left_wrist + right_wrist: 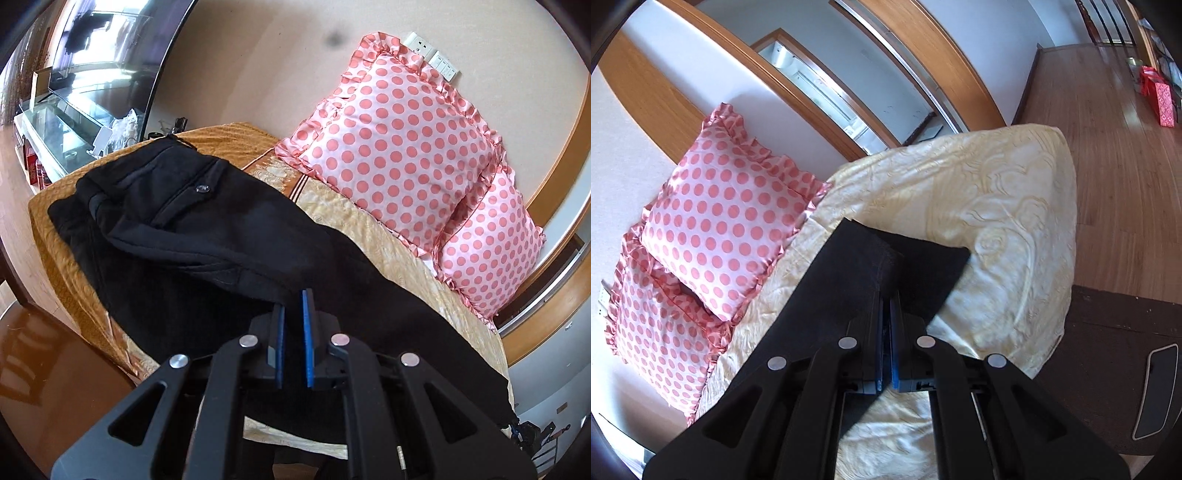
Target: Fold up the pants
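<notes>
A: Reporting position of the black cloth pants (pixel 229 221)?

B: Lying lengthwise across the pale gold patterned bedspread (pixel 388 236) of the bed. Waist end, with the small dark round button (pixel 201 189), bunching at the far end in the left wrist view. Leg end (pixel 849 266) stretching out over the bedspread (pixel 997 206) in the right wrist view, one leg lying partly over the other.

A: Checking the left tongs (pixel 293 310)?

B: Standing nearly together, blue pads leaving only a narrow gap, black cloth filling it. Pinching a fold of the pants along the near edge, by appearance.

A: Checking the right tongs (pixel 886 306)?

B: Pressing almost fully together, gripping the stitched edge of the upper leg near its hem.

A: Noting surroundings?

B: Two pink polka-dot frilled pillows (pixel 391 147) leaning against the wall at the far side of the bed, just beside the pants but not touching. Same pillows (pixel 727 206) showing to the left in the right wrist view. Wood plank floor (pixel 1108 166) showing beyond the bed's end.
</notes>
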Demonstrator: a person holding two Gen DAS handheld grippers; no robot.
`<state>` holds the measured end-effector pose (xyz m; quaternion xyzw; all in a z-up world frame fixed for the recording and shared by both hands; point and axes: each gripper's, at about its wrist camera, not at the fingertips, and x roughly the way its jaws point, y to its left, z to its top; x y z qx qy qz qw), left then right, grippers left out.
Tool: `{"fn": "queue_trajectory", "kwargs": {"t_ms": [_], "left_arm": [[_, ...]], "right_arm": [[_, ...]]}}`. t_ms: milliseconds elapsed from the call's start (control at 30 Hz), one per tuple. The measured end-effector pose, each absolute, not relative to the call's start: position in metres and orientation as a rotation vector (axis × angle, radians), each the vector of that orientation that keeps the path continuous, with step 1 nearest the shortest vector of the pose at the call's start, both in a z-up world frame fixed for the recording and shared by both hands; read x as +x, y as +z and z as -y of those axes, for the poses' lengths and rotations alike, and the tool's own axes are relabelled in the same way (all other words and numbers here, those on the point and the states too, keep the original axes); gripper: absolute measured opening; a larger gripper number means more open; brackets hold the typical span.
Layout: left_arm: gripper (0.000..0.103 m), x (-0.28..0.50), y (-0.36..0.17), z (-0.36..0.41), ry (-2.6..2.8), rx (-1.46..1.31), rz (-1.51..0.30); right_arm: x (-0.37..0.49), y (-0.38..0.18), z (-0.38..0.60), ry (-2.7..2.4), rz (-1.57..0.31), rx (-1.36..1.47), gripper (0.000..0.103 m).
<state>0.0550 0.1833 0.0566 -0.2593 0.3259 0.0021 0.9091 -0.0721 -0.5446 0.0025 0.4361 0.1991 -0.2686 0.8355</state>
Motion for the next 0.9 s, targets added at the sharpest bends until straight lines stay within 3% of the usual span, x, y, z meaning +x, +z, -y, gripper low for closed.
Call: {"fn": "queue_trajectory", "kwargs": {"t_ms": [167,233,300,367,500,667,900], "left_arm": [[0.013,0.053,0.044,-0.176,0.016,-0.446,-0.673],[0.033,0.052,0.043,-0.177,0.000,-0.448,-0.683],[0.063,0.047,0.046,-0.180,-0.002,-0.477,-0.669],[0.077,0.040,0.054,-0.191,0.019,-0.508,-0.633],[0.079,0.030,0.061,-0.227,0.061,-0.610,-0.604],[0.074,0.039,0.037,-0.273,0.031,-0.853,-0.691],[0.070,0.057,0.017,-0.296,0.042,-0.941,-0.735]], "right_arm": [[-0.069,-0.002,0.542,-0.587,-0.473,0.888,0.003],[-0.068,-0.002,0.542,-0.592,-0.492,0.888,0.006],[-0.071,-0.002,0.543,-0.590,-0.496,0.897,0.006],[-0.074,0.001,0.544,-0.596,-0.496,0.896,0.007],[-0.085,0.008,0.545,-0.647,-0.472,0.885,0.019],[-0.094,0.025,0.543,-0.655,-0.425,0.852,0.019],[-0.083,0.043,0.521,-0.582,-0.411,0.788,0.019]]}}
